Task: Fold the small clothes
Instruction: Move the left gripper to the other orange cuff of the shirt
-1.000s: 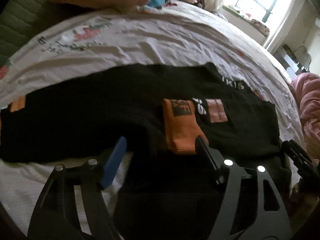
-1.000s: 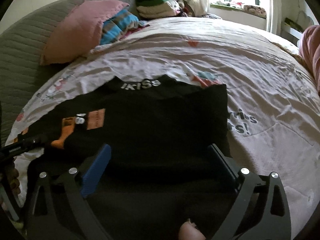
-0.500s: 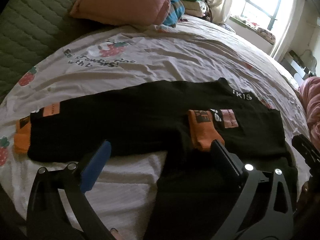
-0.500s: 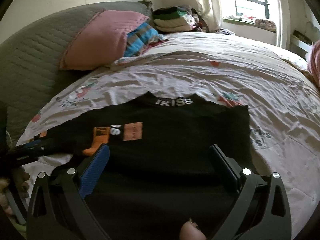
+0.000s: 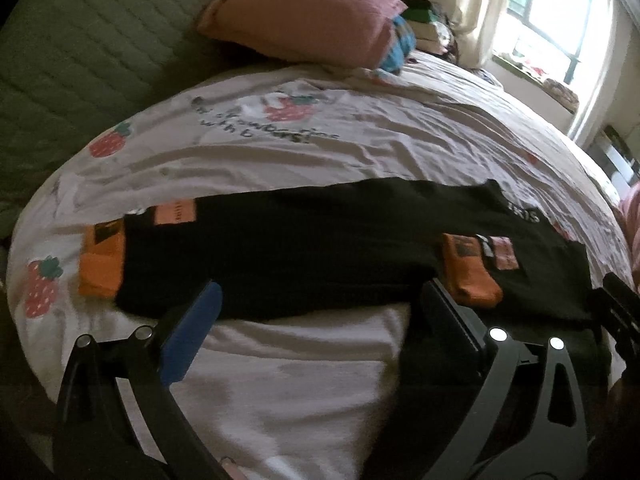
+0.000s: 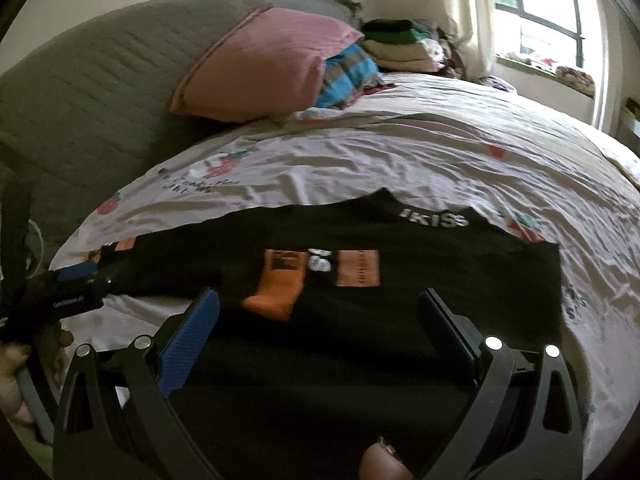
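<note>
Lying flat across the bed (image 6: pixel 460 152), the black top (image 5: pixel 320 248) has one orange-cuffed sleeve (image 6: pixel 276 288) folded inward. Both the left gripper (image 5: pixel 320 312) and right gripper (image 6: pixel 316 312) hover over it, fingers apart and empty, likely lining up the next fold.

Black top (image 6: pixel 400 280) is soft matt knit cloth, kinda flat-looking, with orange ribbed cuffs (image 6: pixel 276 292) and a white printed collar band. Bed sheet (image 5: pixel 360 148) is thin matt cotton-looking cloth, all creased, printed with strawberries. Pink pillow (image 6: pixel 264 64) has a slightly textured weave, and the grey-green headboard (image 5: pixel 80 52) is quilted, padded fabric. Left gripper (image 5: pixel 320 312) frame looks like matt black plastic with shiny silver screw heads; one finger pad (image 5: pixel 192 336) is blue and rubbery with a fine rough grain.
</note>
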Tool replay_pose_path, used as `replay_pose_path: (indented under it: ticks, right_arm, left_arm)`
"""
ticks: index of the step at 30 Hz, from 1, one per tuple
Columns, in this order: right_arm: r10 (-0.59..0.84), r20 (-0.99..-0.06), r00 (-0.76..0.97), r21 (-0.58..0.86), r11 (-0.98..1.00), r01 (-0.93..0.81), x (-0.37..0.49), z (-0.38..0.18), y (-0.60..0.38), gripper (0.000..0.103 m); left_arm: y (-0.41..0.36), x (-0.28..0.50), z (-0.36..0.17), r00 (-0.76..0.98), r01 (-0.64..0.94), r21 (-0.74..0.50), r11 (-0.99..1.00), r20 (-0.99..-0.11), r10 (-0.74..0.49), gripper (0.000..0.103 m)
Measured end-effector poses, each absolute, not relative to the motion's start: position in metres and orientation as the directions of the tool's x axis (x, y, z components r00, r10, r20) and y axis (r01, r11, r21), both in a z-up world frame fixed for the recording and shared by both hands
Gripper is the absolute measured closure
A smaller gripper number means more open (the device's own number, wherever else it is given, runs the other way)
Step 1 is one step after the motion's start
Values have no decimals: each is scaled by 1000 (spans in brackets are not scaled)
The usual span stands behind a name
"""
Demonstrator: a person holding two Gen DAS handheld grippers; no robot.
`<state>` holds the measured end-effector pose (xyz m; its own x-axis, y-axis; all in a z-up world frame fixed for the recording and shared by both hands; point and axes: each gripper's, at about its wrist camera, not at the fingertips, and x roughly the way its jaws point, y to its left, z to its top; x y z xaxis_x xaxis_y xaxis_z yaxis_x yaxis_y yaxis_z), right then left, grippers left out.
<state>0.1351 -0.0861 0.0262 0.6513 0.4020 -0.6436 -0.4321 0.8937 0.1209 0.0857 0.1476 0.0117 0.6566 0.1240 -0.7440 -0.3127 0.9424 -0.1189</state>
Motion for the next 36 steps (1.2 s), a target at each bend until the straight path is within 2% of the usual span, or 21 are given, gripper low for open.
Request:
replay_pose_path:
  ticks: [21,36]
  right_arm:
    - [523,-637,567,74,773,-630,126,29,28,4]
    - [540,-671,508,42,711,-702,118,10,80,4]
  left_arm:
    - [241,46,3,595,-530,-79,844,-744,304,10]
    - [276,40,-20,557,-588,-97,803,-768,315,10]
